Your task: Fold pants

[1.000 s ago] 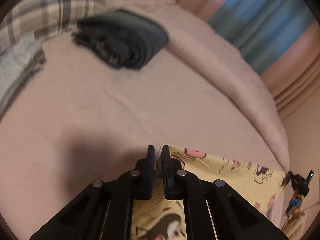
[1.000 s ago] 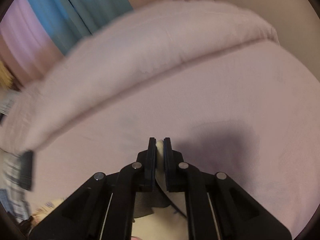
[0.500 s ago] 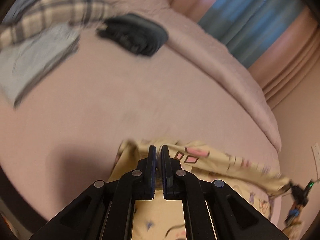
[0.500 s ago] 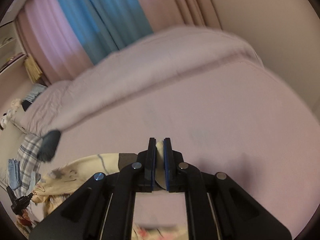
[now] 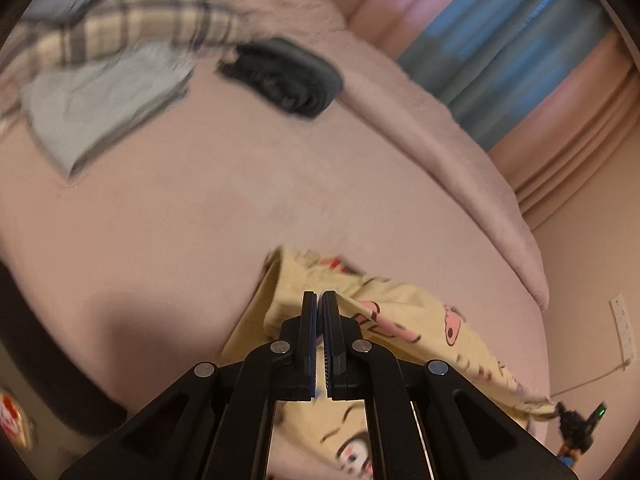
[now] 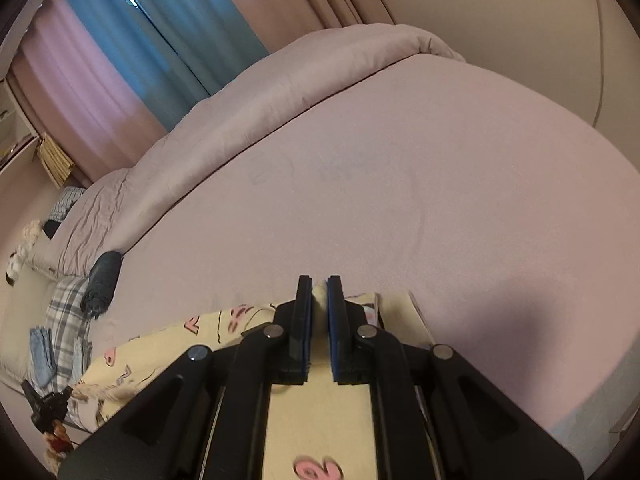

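While your left gripper and right gripper each pinch an edge of the yellow pants, which hang just above the bed, uneven pulling could slip the thin cloth free or skew the fold.

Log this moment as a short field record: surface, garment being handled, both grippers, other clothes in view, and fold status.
surface: pale pink bed sheet, rolled pink duvet along its far edge
garment: yellow cartoon-print pants, stretched between both grippers
left gripper: shut on the pants' edge
right gripper: shut on a fold of the pants
other clothes: dark rolled garment, light blue folded garment, plaid cloth, all at the bed's far left
fold status: not yet laid flat or folded
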Motion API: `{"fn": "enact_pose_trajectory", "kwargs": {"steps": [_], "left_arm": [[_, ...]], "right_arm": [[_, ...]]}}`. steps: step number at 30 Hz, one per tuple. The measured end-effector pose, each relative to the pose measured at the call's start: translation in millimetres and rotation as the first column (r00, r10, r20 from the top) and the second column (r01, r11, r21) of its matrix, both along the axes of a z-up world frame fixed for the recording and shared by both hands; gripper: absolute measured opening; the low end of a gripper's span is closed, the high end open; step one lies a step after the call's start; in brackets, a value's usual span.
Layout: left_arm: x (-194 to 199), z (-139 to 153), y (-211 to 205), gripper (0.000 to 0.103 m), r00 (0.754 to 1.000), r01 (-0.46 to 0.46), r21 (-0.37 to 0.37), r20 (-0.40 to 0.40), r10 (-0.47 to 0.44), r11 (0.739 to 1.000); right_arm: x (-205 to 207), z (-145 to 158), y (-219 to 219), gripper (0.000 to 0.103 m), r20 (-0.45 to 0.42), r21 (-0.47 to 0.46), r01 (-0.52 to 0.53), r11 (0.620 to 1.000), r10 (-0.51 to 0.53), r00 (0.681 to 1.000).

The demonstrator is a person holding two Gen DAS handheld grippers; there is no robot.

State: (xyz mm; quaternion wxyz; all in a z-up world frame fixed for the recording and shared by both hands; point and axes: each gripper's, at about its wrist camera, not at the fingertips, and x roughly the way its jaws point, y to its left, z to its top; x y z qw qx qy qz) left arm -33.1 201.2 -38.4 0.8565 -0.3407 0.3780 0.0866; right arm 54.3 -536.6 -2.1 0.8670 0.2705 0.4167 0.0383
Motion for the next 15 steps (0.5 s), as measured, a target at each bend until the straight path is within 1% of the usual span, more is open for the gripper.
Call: {"fn": "enact_pose_trajectory", "kwargs": {"steps": [2, 4, 6, 7, 8, 9, 12, 13, 14, 15], "left_arm": [[-8, -17, 2, 0.003, 0.999, -0.007, -0.012, -0.048, 0.006, 1.0], [-16, -31, 4, 0.003, 0.995, -0.032, -0.006, -0.095, 0.031, 0.999], [-21, -41, 10, 0.003, 0.984, -0.09, 0.013, -0.155, 0.091, 0.996], [-24, -44, 16, 0.001, 0.976, -0.122, 0.01, -0.179, 0.122, 0.993], [-25, -44, 21, 0.001, 0.976, -0.134, -0.008, -0.175, 0.131, 0.991], [-26, -43, 22, 0.001, 0.976, -0.137, -0.022, -0.172, 0.131, 0.99], [-20, -29, 18, 0.001, 0.98, -0.118, 0.012, -0.162, 0.118, 0.993], [-17, -24, 16, 0.001, 0.982, -0.107, 0.022, -0.154, 0.109, 0.994], [-14, -19, 13, 0.001, 0.985, -0.093, 0.028, -0.144, 0.096, 0.995], [-9, -15, 11, 0.001, 0.987, -0.082, 0.029, -0.136, 0.085, 0.996]], "right_arm": [[-12, -11, -5, 0.008, -0.025, 0.005, 0.006, 1.0, -0.006, 1.0], [-26, -28, -5, 0.008, -0.065, 0.003, 0.01, 1.0, -0.01, 0.998], [-38, -50, -4, 0.008, -0.116, 0.014, 0.025, 1.0, -0.023, 0.993], [-42, -58, -5, 0.008, -0.135, 0.023, 0.037, 0.999, -0.034, 0.99], [-47, -70, -6, 0.008, -0.165, 0.045, 0.062, 0.997, -0.054, 0.985], [-49, -74, -6, 0.008, -0.177, 0.054, 0.075, 0.996, -0.064, 0.982], [-49, -78, -4, 0.009, -0.171, 0.056, 0.092, 0.994, -0.081, 0.982], [-47, -76, -2, 0.012, -0.177, 0.043, 0.086, 0.995, -0.077, 0.981], [-44, -73, 1, 0.018, -0.189, 0.015, 0.076, 0.997, -0.072, 0.979], [-41, -70, 4, 0.021, -0.204, -0.021, 0.067, 0.998, -0.069, 0.976]]}}
